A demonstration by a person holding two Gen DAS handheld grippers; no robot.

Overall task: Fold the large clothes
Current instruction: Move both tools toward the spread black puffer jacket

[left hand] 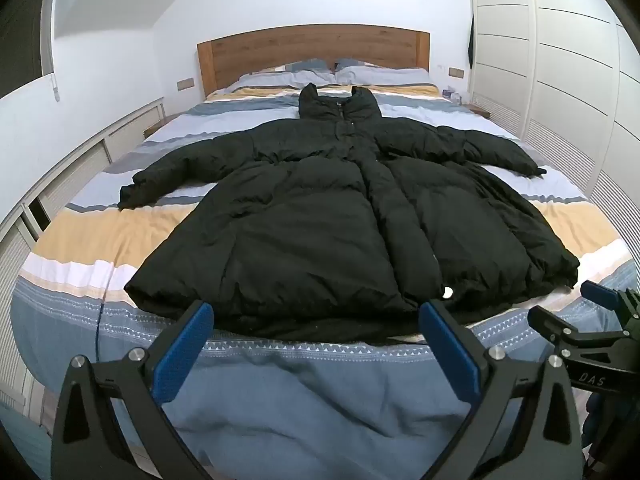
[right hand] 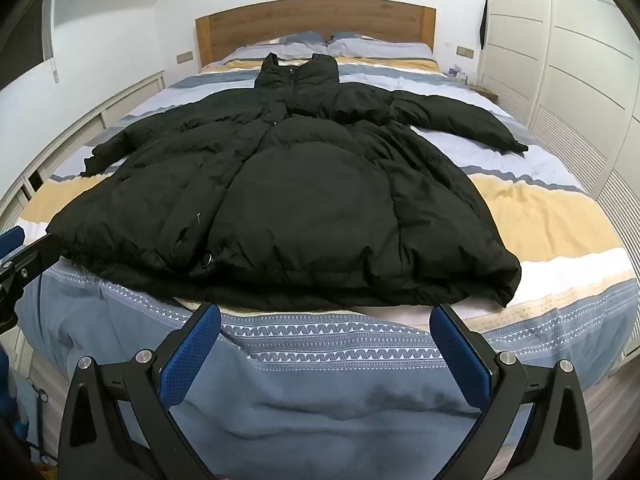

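Two views, taken in turn. From the left wrist camera, the black puffy quilted coat [left hand: 340, 208] lies front up and spread flat on the striped blue, yellow and white bedcover [left hand: 100, 248], collar toward the wooden headboard [left hand: 312, 52], sleeves out to either side; the left gripper [left hand: 316, 332] hangs near the hem, jaws wide apart and holding nothing; the thick padding could spring back out of a shallow pinch, so a grab at the hem's edge alone risks slipping off.

From the right wrist camera, the right gripper [right hand: 324, 336] likewise stands wide open and empty, short of the hem near the coat's right corner; the coat's slick shell may slide on the bedcover, so an uneven pull by one side would likely skew the fold; the metal ring [right hand: 209, 258] at the hem could snag a finger; the jaws might also catch the bedcover beneath.
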